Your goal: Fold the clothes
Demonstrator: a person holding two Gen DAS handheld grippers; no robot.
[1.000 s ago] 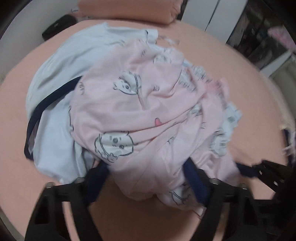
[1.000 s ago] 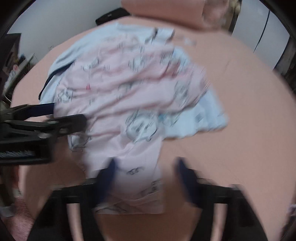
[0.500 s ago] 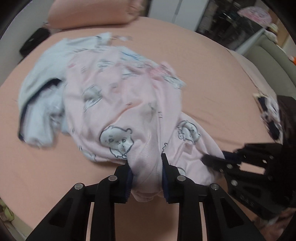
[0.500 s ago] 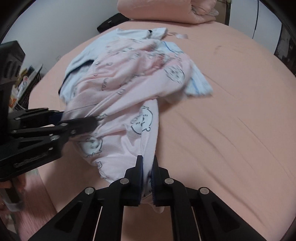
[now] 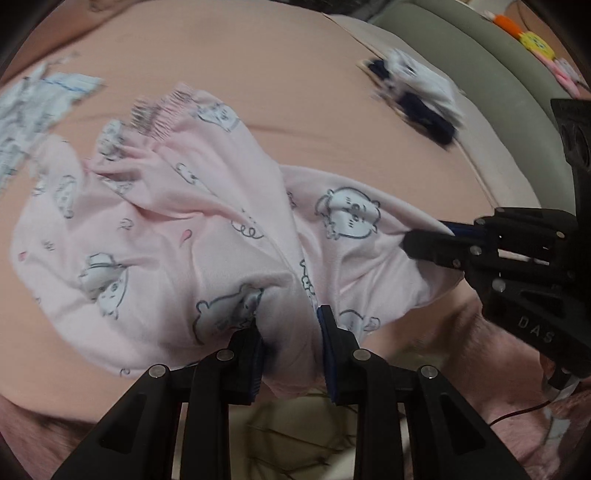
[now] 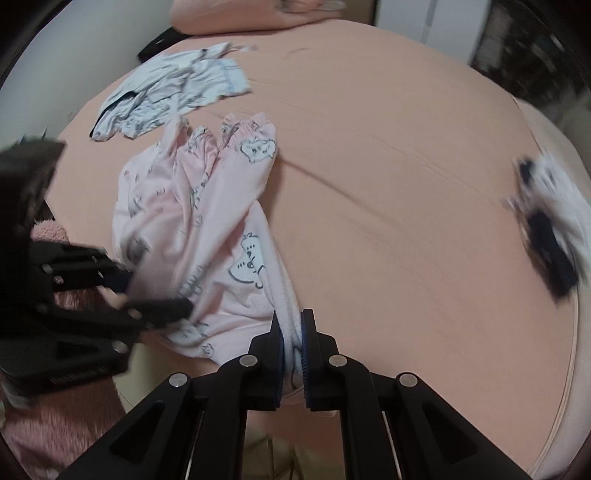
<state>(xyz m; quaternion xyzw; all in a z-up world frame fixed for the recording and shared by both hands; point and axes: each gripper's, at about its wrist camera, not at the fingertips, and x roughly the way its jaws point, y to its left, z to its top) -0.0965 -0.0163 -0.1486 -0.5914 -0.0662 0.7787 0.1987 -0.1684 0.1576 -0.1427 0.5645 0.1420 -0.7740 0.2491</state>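
Pink pants [image 5: 207, 229] now clear of the pale blue garment [image 6: 173, 88]: a second ago they lay heaped on top of it, half a second ago both tongs had just bitten in, and now the pants sit alone near the bed [image 6: 388, 166] edge, cuffs pointing away, the blue piece left behind toward the pillow [image 6: 258, 18]. Left tongs [image 5: 291, 347] pinching a bunched fold of the near edge, probably the waist end; right tongs [image 6: 291, 350] pressed together on the same edge further right. Fabric between the two grips sags and is creased, legs twisted over each other, so not flat yet. A dark and white folded item [image 6: 550, 236] sits apart at the bed's right side. Reads as: one garment separated out for folding; judged next need is spreading the grips apart and laying the pants flat. Motion blur in both views.
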